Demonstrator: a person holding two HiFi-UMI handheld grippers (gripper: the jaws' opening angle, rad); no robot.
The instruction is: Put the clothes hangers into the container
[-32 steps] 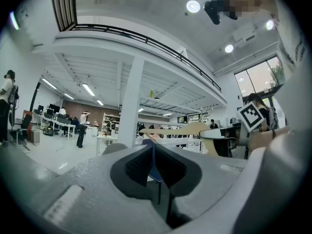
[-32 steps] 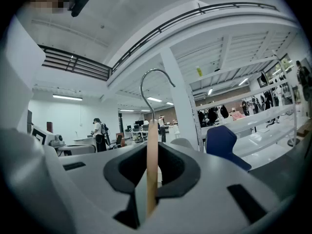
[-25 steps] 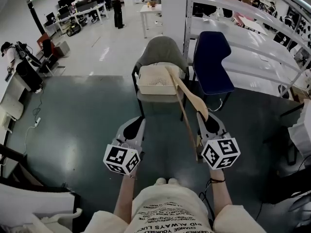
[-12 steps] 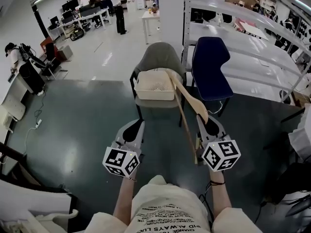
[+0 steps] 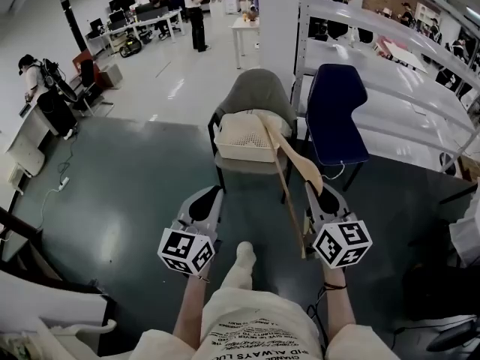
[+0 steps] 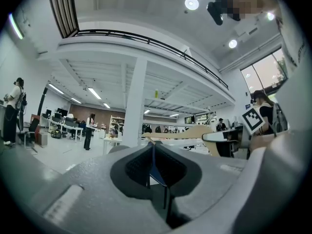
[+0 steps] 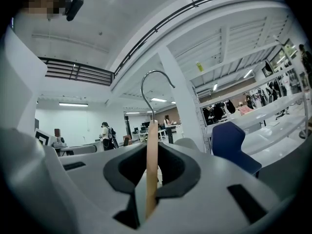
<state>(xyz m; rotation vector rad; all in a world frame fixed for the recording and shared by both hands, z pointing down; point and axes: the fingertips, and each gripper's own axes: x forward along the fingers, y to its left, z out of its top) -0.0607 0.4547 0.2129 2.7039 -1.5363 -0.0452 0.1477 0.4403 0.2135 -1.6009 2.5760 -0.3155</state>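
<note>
**While one hanger is gripped, one basket stands on the chair**

Where the dark floor [image 5: 127, 193] spreads under the person, two chairs stand side by side ahead: one grey chair [image 5: 253, 88] and, just beside it on the right, one dark blue chair [image 5: 335, 115]; on the seat of the grey chair rests one container, a cream perforated basket [image 5: 241, 137]; only one wooden hanger [image 5: 294, 163] can be seen, and it is not in the basket; it is held in the air in front of the chairs, and in the head view its far tip overlaps the right rim of the basket, though I cannot tell if they touch; two grippers are held low before the person, each with one marker cube; the right gripper [image 5: 319, 193] is clenched on the wooden hanger, and its own view shows the pale wood standing upright between the two jaws, with one metal hook [image 7: 155, 84] curling above; the left gripper [image 5: 204, 201] is well apart from the hanger, and in its own view the two jaws are pressed together with nothing between them; the tip of one light shoe [image 5: 244, 253] shows between the two grippers.
</note>
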